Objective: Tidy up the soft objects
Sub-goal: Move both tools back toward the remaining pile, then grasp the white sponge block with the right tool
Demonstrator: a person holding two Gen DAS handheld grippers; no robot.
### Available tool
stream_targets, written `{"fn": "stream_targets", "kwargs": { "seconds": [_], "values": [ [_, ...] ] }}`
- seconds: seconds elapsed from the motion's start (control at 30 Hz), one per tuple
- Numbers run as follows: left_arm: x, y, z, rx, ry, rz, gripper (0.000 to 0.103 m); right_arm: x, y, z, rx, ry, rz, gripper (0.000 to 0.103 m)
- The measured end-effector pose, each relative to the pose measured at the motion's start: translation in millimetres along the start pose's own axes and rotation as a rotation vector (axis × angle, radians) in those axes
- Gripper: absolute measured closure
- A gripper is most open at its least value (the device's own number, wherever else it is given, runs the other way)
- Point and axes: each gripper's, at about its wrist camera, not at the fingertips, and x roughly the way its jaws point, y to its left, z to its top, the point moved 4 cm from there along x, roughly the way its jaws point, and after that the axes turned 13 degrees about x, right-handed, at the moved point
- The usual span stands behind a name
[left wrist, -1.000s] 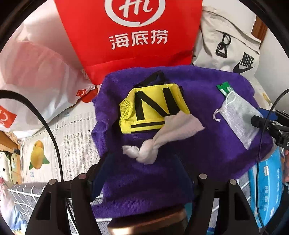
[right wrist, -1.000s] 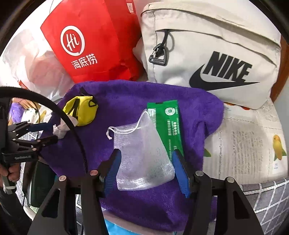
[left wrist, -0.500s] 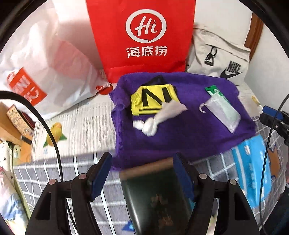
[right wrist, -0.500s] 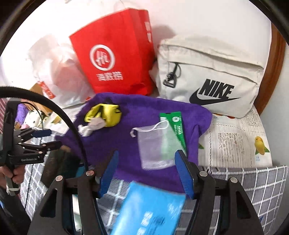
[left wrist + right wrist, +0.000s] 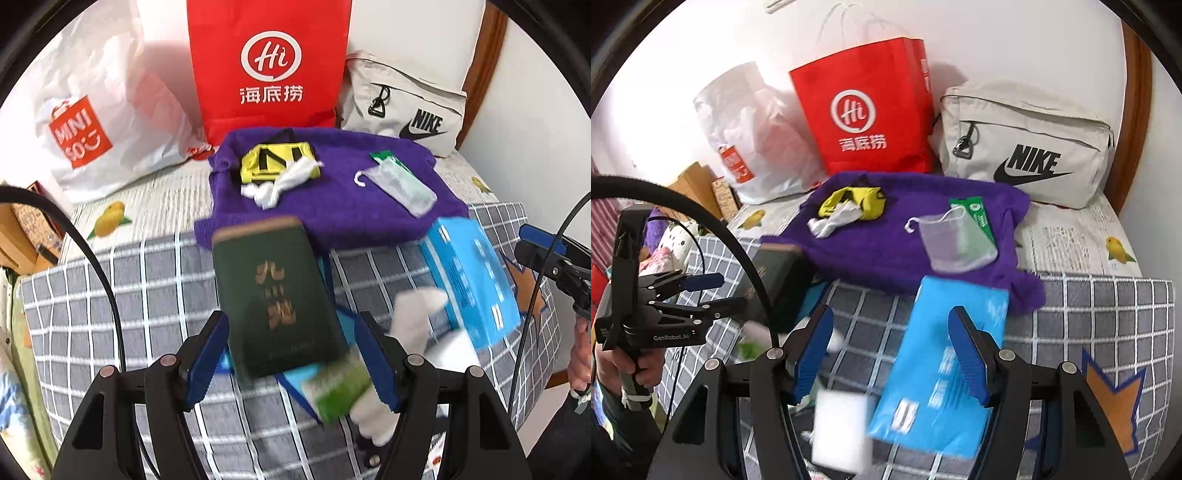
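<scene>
Ahead, purple towel [image 5: 332, 210] well beyond both tools, left tool [image 5: 291, 354] spread, right tool [image 5: 890, 354] spread, neither gripping.

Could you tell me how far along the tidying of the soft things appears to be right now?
Done: the yellow pouch, white knotted cloth and mesh bag lie on the purple towel. In hand: nothing; left gripper and right gripper are open and empty. Left: the blue tissue pack and white block lie off the towel.
</scene>
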Motion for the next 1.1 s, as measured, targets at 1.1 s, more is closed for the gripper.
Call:
{"fn": "stream_targets", "kwargs": {
  "seconds": [1.1],
  "values": [
    [-28.0, -29.2, -122.4, -0.09, -0.023, -0.021, 0.034, 41.1, 16.0, -135.5, -0.065, 0.085, -0.112, 0.052]
  ]
}}
